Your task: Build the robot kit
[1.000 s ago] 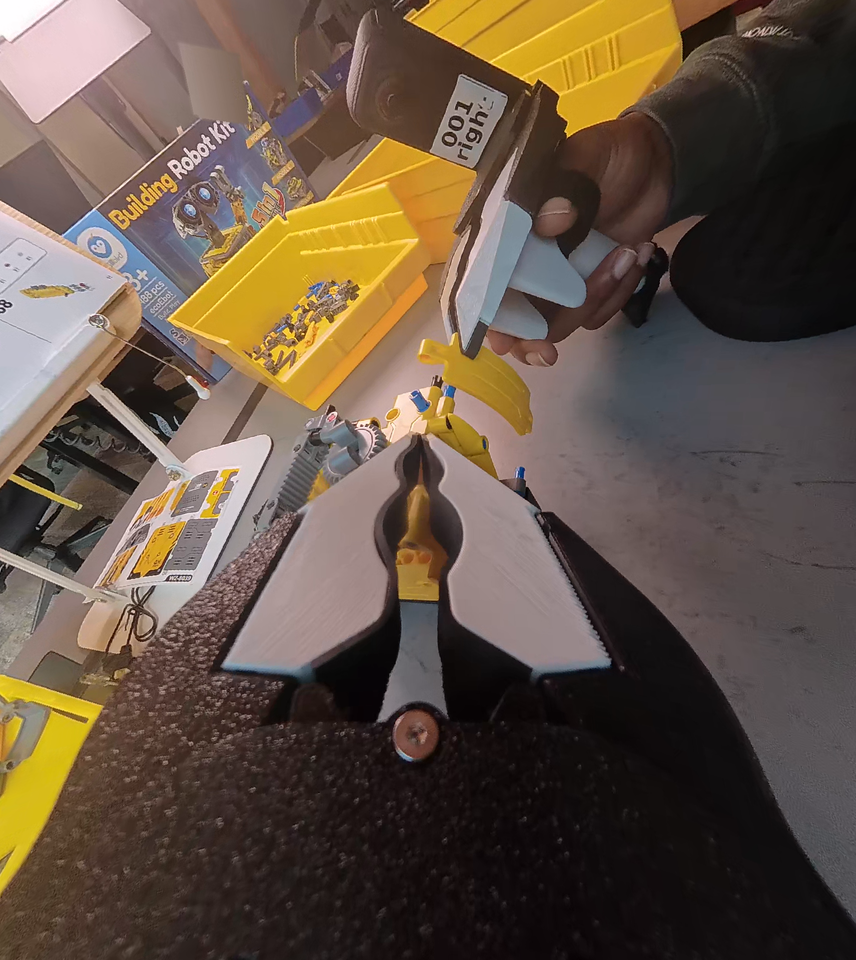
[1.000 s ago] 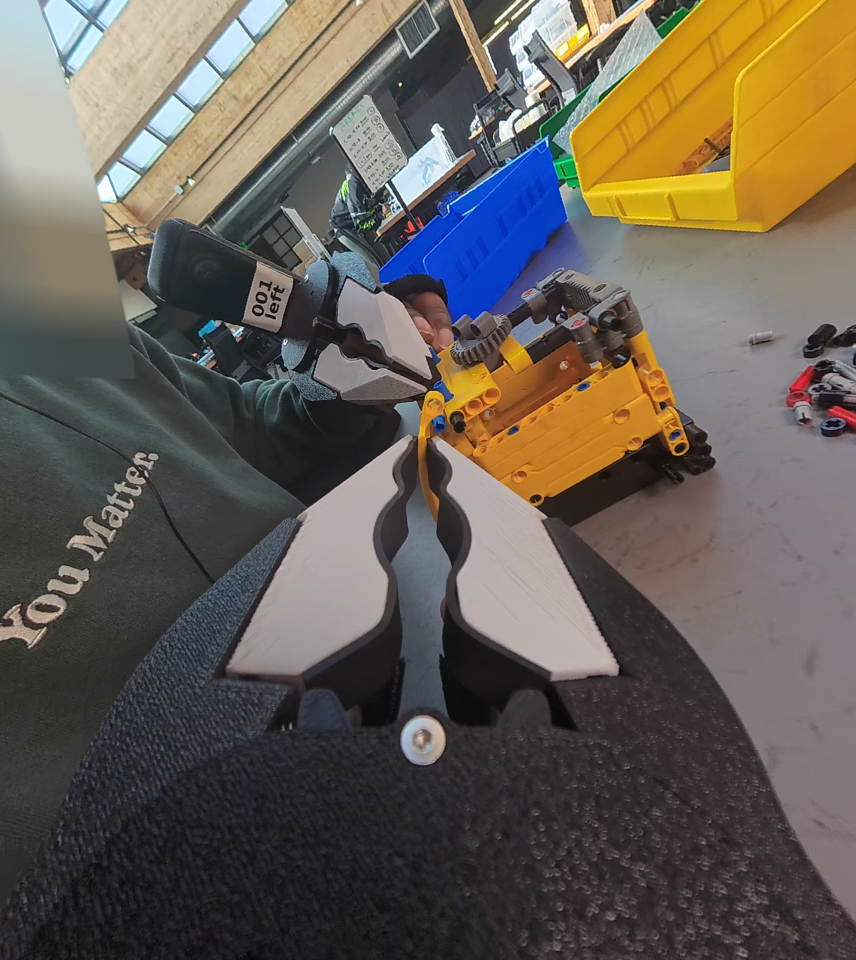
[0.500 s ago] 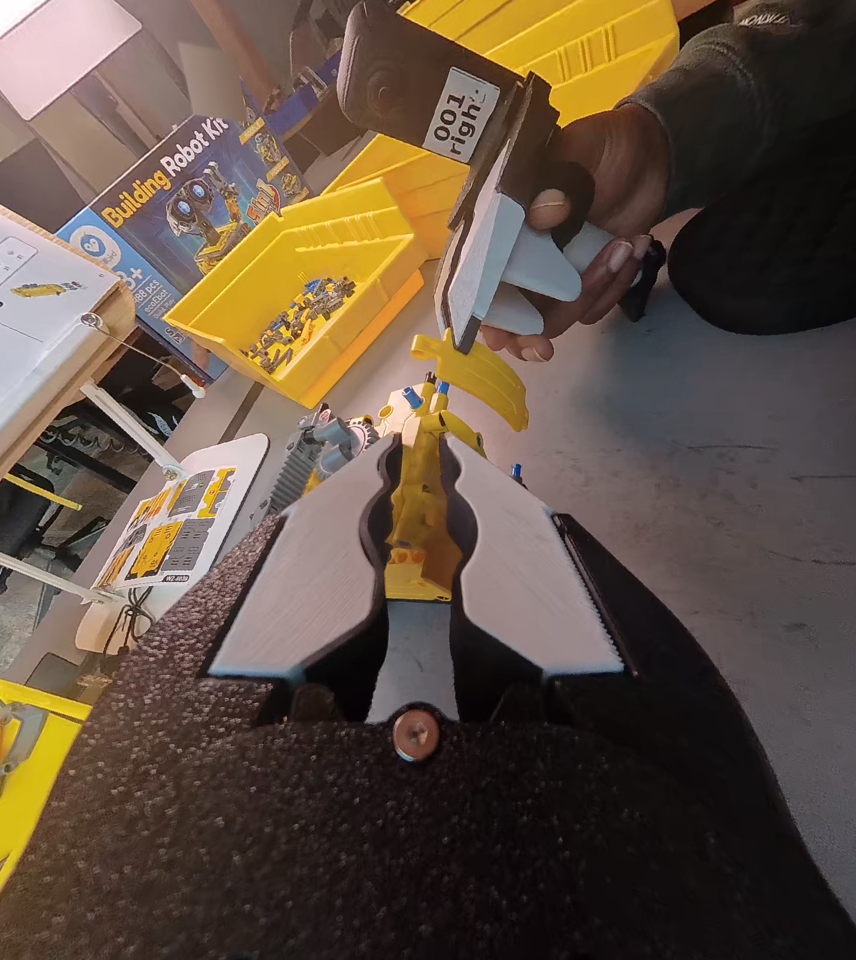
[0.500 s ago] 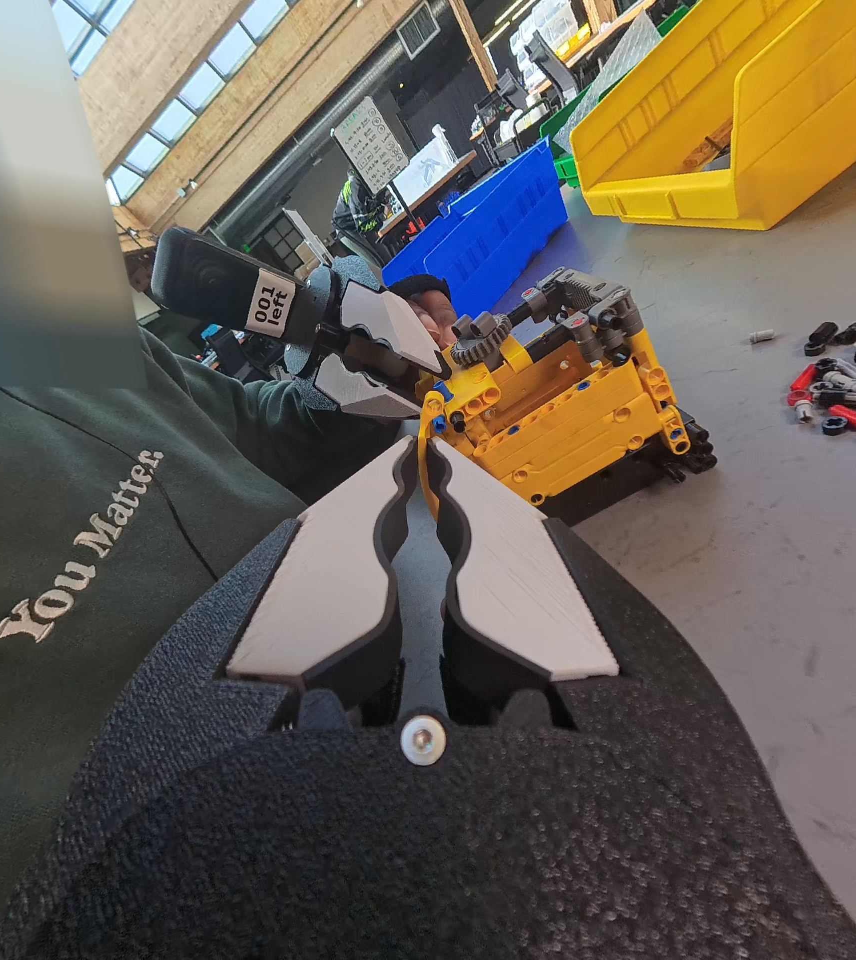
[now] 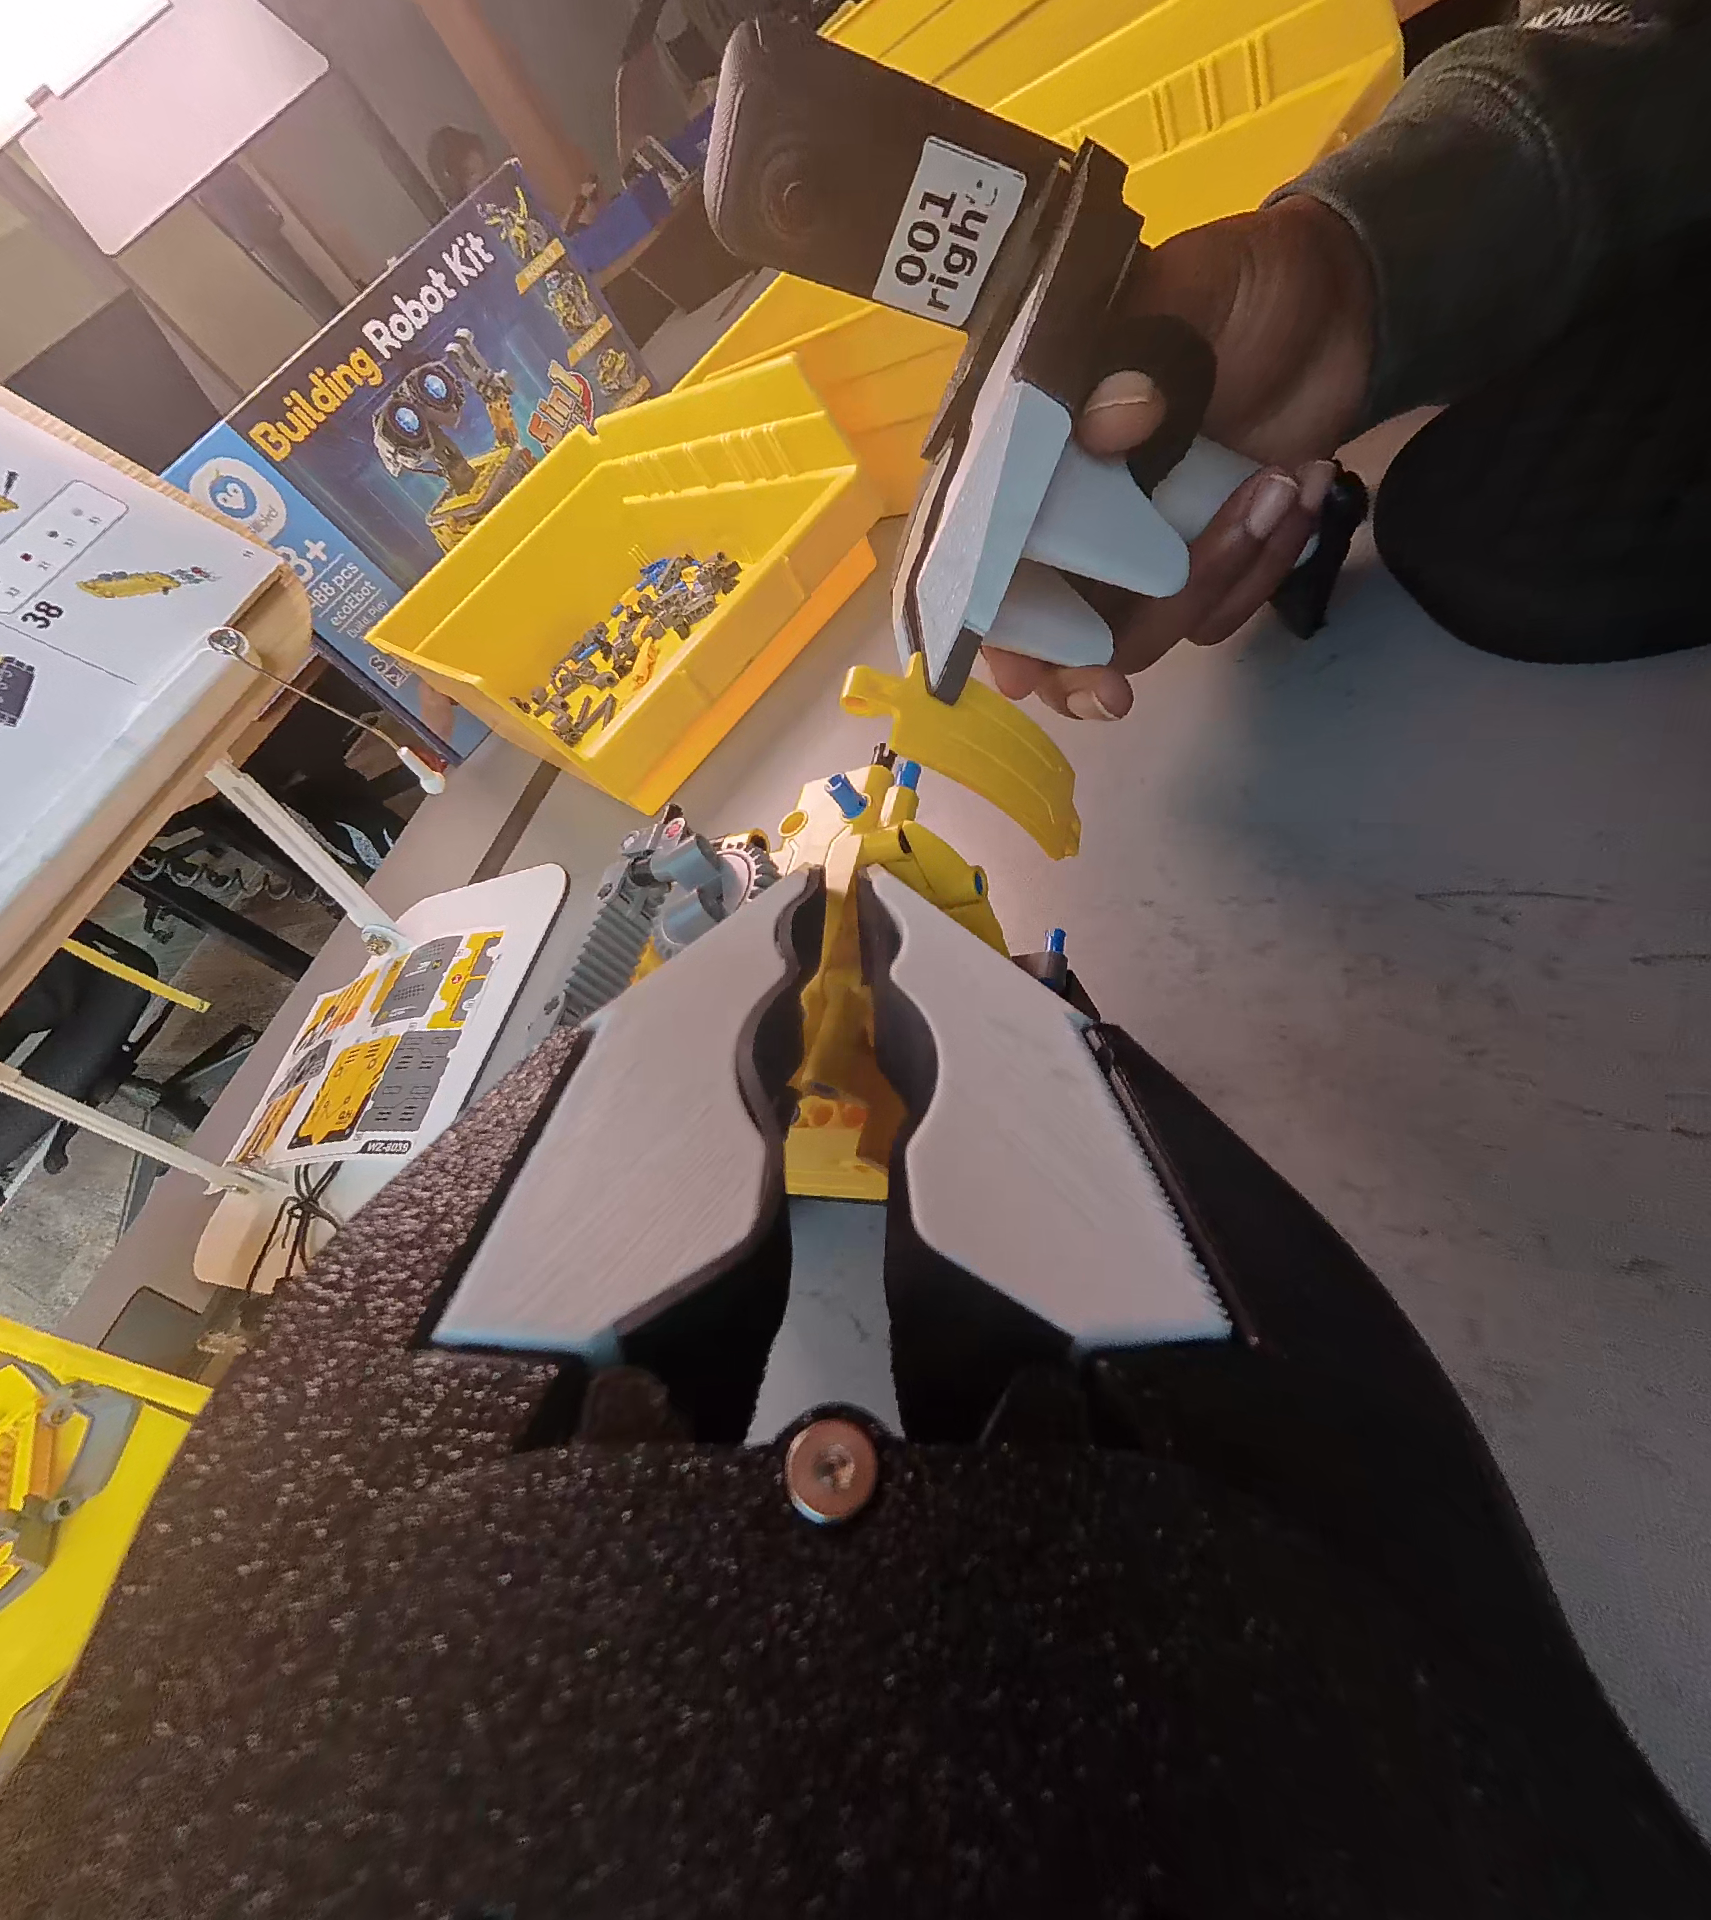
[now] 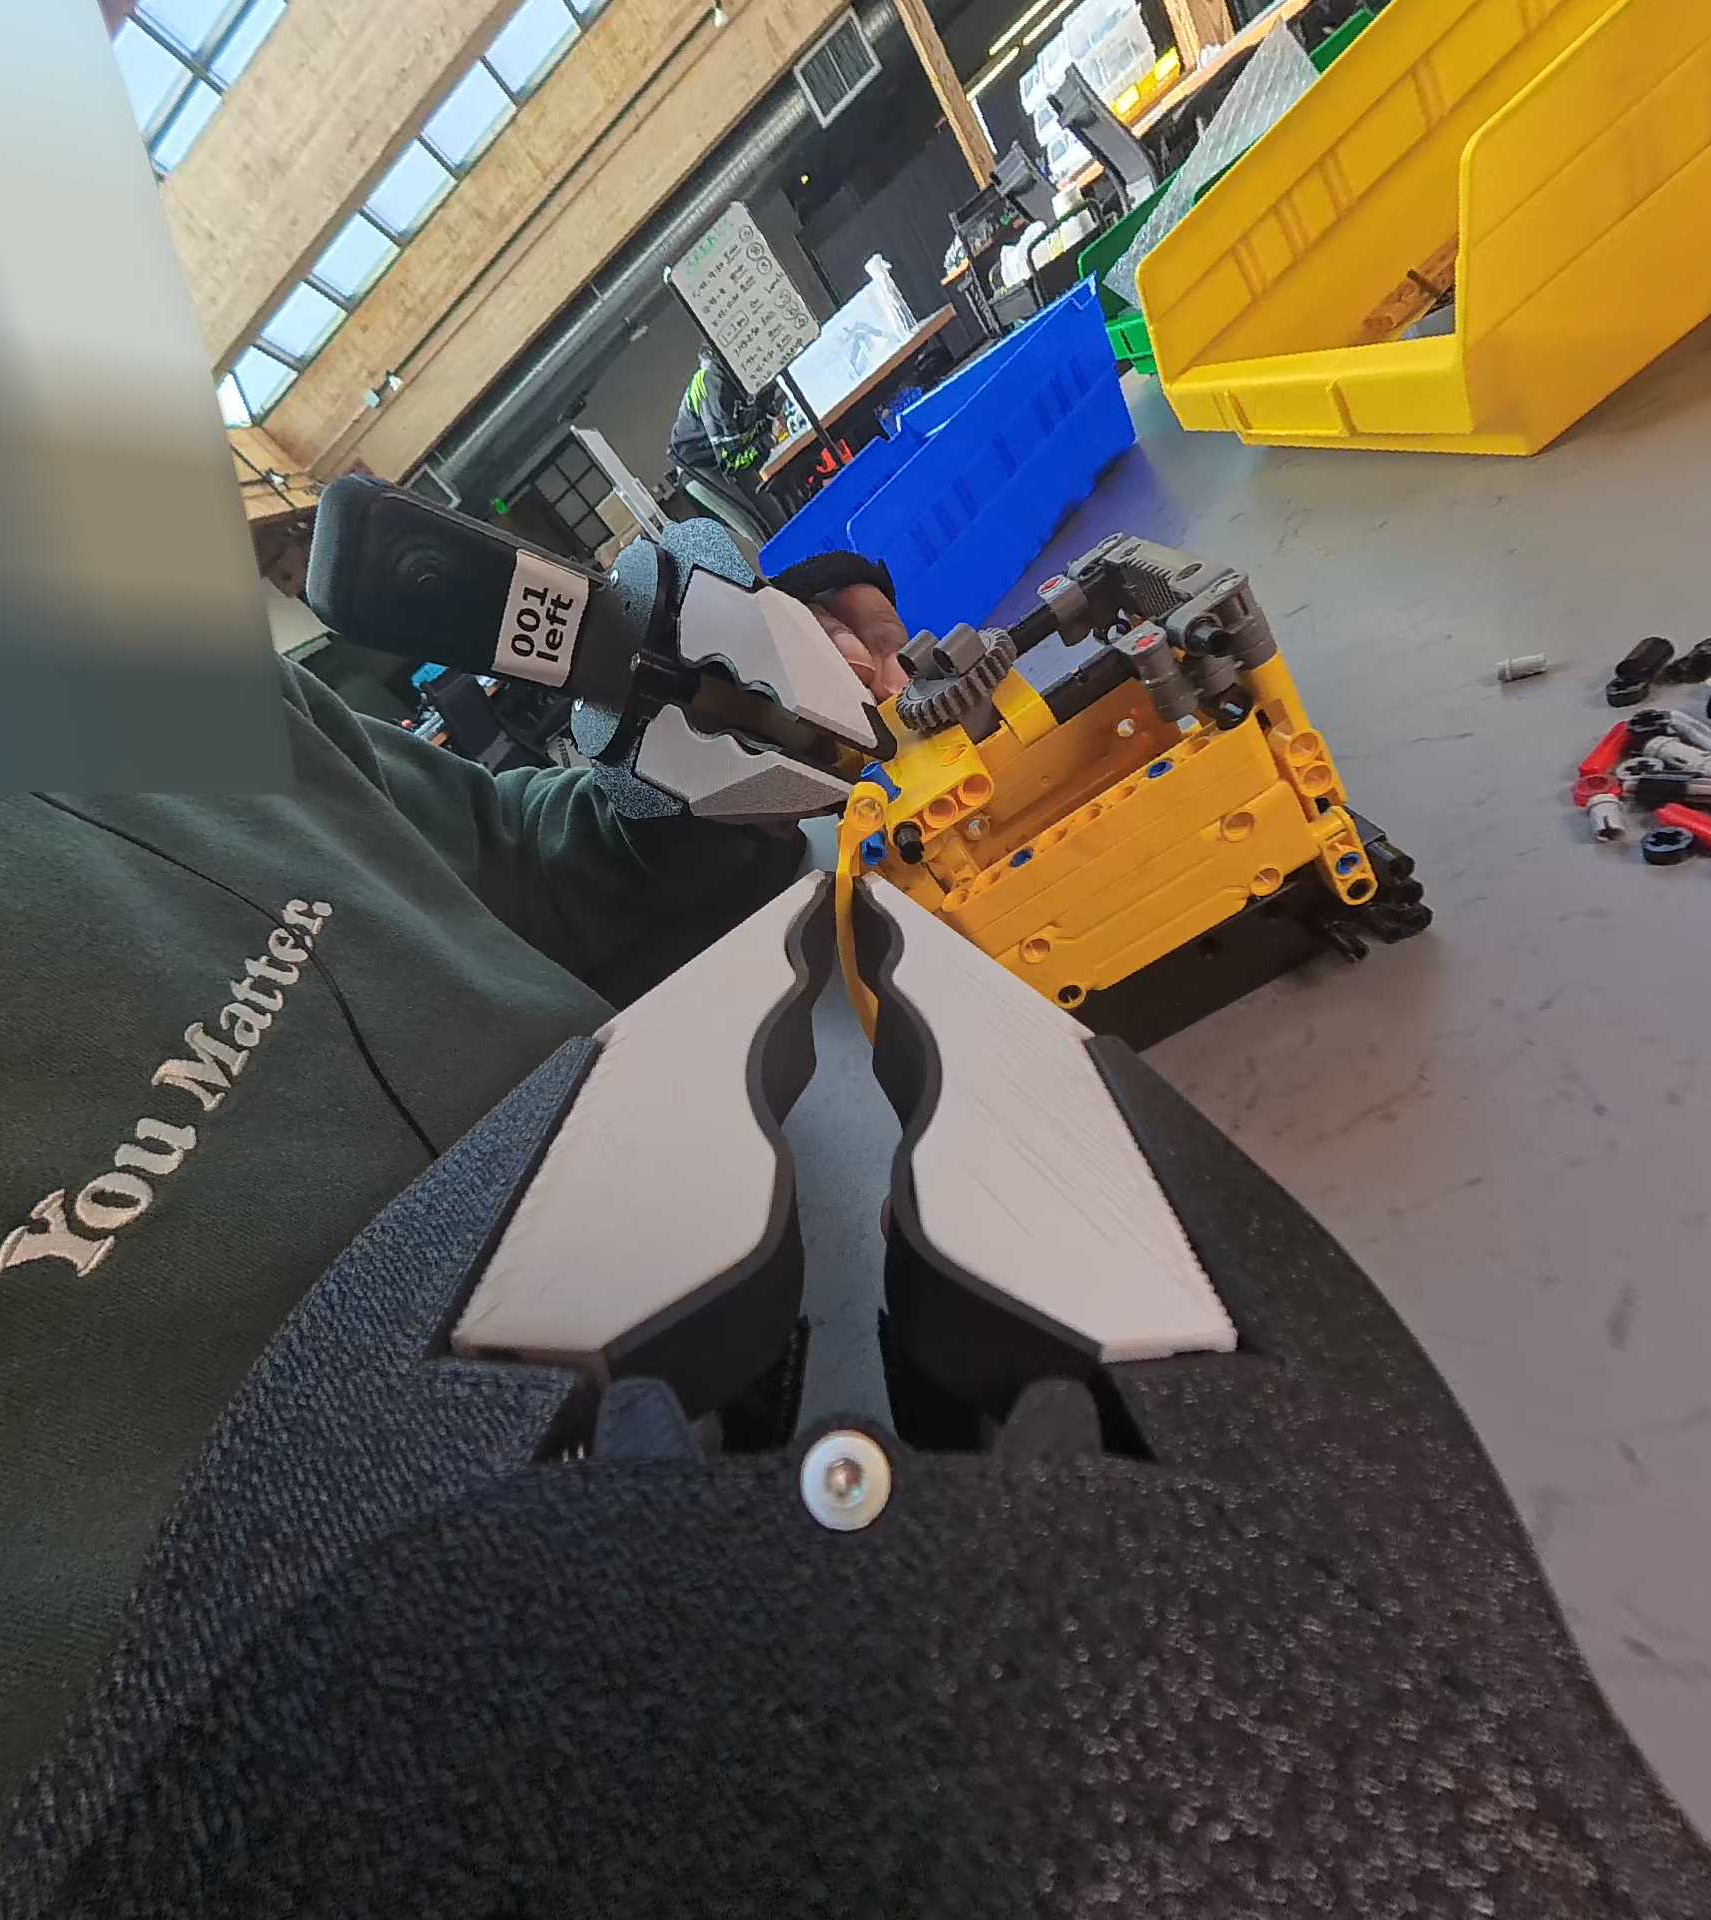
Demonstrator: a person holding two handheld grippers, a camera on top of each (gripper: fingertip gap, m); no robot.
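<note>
Jaws clamping curved yellow plastic panel [image 6: 849,940]

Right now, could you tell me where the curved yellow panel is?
The curved yellow panel is pinched in the right gripper, just above the yellow brick model's near corner, beside the left gripper.

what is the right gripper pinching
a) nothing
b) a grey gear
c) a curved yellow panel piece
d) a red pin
c: the right gripper is shut on the curved yellow panel, held next to the yellow brick model that the left gripper grips.
</note>
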